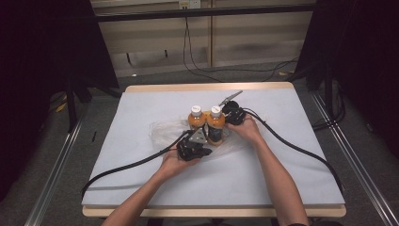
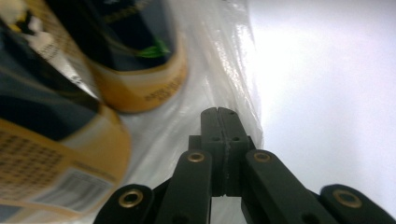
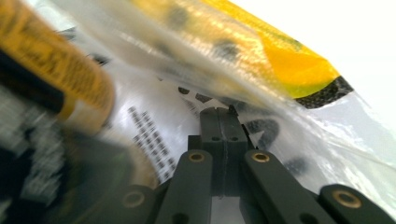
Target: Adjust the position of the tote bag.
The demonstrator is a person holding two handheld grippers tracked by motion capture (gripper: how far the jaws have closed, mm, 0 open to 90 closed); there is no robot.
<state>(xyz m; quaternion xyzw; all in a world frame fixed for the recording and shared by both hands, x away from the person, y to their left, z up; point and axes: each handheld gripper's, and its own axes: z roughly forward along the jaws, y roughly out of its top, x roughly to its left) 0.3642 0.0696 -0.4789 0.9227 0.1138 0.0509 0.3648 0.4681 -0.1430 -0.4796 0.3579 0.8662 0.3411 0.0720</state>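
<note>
Two orange bottles with white caps (image 1: 196, 119) (image 1: 215, 123) stand side by side on a clear plastic bag (image 1: 162, 129) in the middle of the table. My left gripper (image 1: 204, 136) comes in from the front, low beside the bottles. In the left gripper view its jaws are pressed together (image 2: 218, 112) on the bag's shiny film (image 2: 224, 70), right of the two bottle bases (image 2: 135, 60) (image 2: 46, 149). My right gripper (image 1: 228, 121) sits at the right bottle's side. In the right gripper view it is shut (image 3: 219, 111) on printed film (image 3: 261, 60) next to a bottle (image 3: 51, 79).
The pale grey table top (image 1: 291, 155) has open room all around the bag. A black cable (image 1: 301, 150) trails from each gripper to the front corners. Dark curtains and cables on the floor lie beyond the far edge.
</note>
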